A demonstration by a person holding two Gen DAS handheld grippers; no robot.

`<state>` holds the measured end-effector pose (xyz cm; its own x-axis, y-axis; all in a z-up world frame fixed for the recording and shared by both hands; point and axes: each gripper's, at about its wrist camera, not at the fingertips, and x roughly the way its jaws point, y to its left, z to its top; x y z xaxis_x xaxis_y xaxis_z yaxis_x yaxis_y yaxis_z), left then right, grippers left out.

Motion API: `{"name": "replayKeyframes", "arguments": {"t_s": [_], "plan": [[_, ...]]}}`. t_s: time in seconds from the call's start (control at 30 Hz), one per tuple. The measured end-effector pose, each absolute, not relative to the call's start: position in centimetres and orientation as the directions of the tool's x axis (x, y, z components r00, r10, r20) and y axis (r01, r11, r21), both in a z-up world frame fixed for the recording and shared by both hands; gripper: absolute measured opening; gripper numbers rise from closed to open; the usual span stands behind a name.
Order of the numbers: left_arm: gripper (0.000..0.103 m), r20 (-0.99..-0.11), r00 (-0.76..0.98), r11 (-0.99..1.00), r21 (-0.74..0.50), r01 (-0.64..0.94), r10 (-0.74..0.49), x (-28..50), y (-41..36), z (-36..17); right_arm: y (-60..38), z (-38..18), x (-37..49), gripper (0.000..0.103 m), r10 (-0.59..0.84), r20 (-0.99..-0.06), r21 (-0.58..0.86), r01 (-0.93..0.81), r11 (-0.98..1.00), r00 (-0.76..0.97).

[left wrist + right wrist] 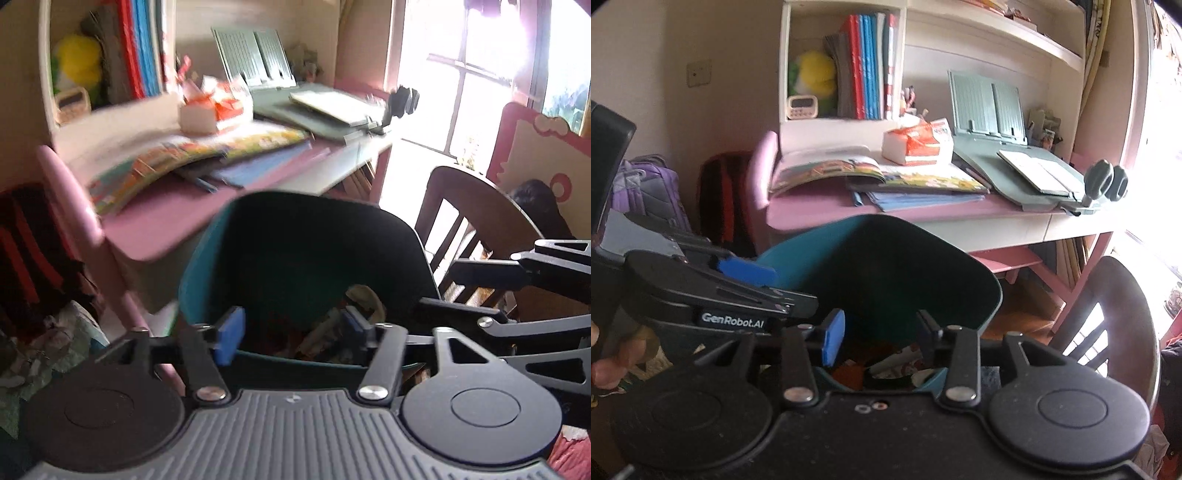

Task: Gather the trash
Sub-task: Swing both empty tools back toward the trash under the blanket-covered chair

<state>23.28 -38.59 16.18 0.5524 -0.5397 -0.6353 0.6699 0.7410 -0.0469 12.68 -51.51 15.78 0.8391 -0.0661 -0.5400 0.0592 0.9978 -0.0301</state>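
Teal bin (pixel 207 280) sits on the floor directly ahead of and below both grippers, in front of the pink desk (pixel 820 206). Left gripper (pixel 291 334): blue-padded fingers apart over the bin's near rim, nothing between the pads; the trash (pixel 332 332) lies beyond and below them inside the bin. Right gripper (pixel 877 338): fingers likewise apart above the near rim, empty, with trash visible in the gap below. Both grippers point downward at a slant into the bin mouth, side by side; the left unit shows at the left edge of the right wrist view, with part of a hand (pixel 613 363) on its grip. Bin interior is dark; contents are crumpled paper and wrappers, whitish with orange and red patches. Left wrist view is motion-blurred.
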Motion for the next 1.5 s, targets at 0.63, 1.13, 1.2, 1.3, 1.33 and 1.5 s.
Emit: {"name": "replayKeyframes", "arguments": {"t_s": [0.63,1.13,1.2,1.3,1.33,1.5], "plan": [[0.065,-0.573,0.683,0.857,-0.067,0.511,-0.453,18.1,-20.1,19.2,-38.7,18.7,10.2,0.055,0.179,-0.466,0.016,-0.194,0.981,0.867],[0.073,-0.609,0.752,0.965,-0.100,0.244,-0.253,15.9,-1.4,13.8,-23.9,14.0,13.9,0.057,0.432,-0.505,0.093,-0.450,0.888,0.747],[0.078,-0.616,0.754,0.972,-0.104,0.213,-0.231,15.6,0.6,12.6,-21.8,12.7,14.6,0.057,0.454,-0.521,0.106,-0.473,0.875,0.723],[0.078,-0.631,0.752,0.981,-0.098,0.169,-0.192,15.6,3.3,10.6,-19.1,10.7,15.6,0.058,0.477,-0.549,0.121,-0.499,0.858,0.687],[0.079,-0.637,0.749,0.983,-0.100,0.154,-0.182,15.6,4.4,9.7,-18.3,9.9,15.8,0.058,0.484,-0.556,0.125,-0.508,0.852,0.675],[0.081,-0.668,0.731,0.990,-0.110,0.085,-0.137,16.6,8.9,5.3,-14.4,5.3,17.8,0.058,0.507,-0.598,0.143,-0.540,0.829,0.620]]}}
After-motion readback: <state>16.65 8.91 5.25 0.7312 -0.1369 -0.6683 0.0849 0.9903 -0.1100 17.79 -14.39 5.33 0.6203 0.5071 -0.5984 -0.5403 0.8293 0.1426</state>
